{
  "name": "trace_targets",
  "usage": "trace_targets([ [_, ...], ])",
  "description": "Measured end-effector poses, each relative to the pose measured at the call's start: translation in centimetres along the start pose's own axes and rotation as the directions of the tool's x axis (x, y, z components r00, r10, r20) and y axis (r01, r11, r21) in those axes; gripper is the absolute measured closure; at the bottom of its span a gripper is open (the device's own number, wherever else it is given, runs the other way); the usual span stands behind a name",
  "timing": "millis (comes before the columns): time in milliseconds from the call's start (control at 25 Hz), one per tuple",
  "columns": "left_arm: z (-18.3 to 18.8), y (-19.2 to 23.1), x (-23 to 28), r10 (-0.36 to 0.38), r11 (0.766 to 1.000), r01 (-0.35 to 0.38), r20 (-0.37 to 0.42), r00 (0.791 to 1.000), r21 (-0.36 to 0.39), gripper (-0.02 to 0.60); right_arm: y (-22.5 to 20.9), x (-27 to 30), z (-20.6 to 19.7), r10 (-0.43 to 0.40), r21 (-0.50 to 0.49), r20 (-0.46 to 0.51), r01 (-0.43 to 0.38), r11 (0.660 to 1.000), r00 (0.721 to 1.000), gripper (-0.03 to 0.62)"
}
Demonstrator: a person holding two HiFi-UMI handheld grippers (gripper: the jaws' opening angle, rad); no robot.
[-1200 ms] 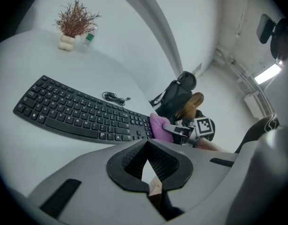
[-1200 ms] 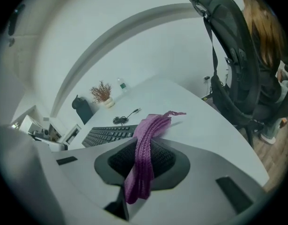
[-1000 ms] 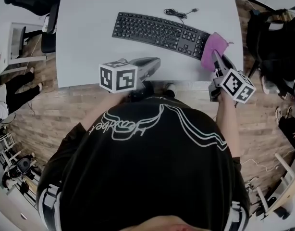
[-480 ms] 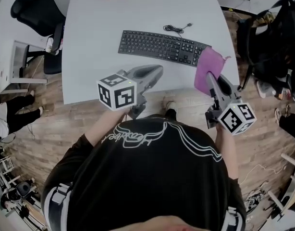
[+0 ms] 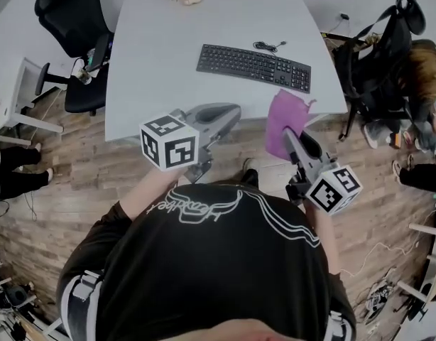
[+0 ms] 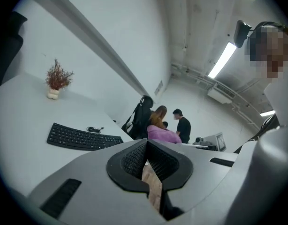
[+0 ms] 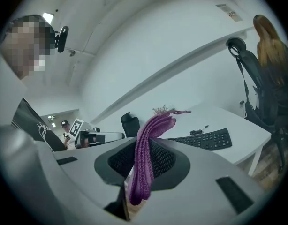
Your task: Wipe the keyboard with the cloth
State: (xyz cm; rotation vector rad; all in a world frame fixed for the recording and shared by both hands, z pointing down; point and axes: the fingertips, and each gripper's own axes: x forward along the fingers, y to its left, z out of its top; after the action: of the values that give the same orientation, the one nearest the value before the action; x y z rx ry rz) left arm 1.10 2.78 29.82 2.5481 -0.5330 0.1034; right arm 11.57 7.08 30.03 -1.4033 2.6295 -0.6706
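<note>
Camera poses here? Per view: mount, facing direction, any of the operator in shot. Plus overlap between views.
Head view: on the person's head, facing steeply down at the table, keyboard, left gripper and right gripper; black shirt fills the bottom.
Left gripper view: on the left gripper, facing along its shut, empty jaws across the table to the keyboard and plant; person's head upper right.
Right gripper view: on the right gripper, jaws shut on the cloth, keyboard beyond; person's head upper left.
Shared: all three show the keyboard.
</note>
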Motion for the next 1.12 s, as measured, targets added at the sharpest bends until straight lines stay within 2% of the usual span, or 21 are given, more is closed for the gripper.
trace_targets([
  [160,-0.6,-2.7,-3.7,-0.042,0.999,0.042,0.028,0.999,-0.001,0.577,4.7,-1.1,-1.8,0.018,0.004,0.000,-0.018,1.000,1.000,0.542],
  [320,-1.4,-4.2,-5.5,-0.055,0.998,0.055,0.025,0.998,0.002,0.577,7.0,-2.4,-2.6,0.015,0.013,0.003,-0.015,1.000,1.000,0.542],
  [1120,-5.1,-6.5,-7.7,-0.056,0.998,0.056,-0.038,0.998,0.004,0.577,8.6,-5.5,-5.1,-0.049,0.032,0.013,0.048,0.998,0.999,0.542],
])
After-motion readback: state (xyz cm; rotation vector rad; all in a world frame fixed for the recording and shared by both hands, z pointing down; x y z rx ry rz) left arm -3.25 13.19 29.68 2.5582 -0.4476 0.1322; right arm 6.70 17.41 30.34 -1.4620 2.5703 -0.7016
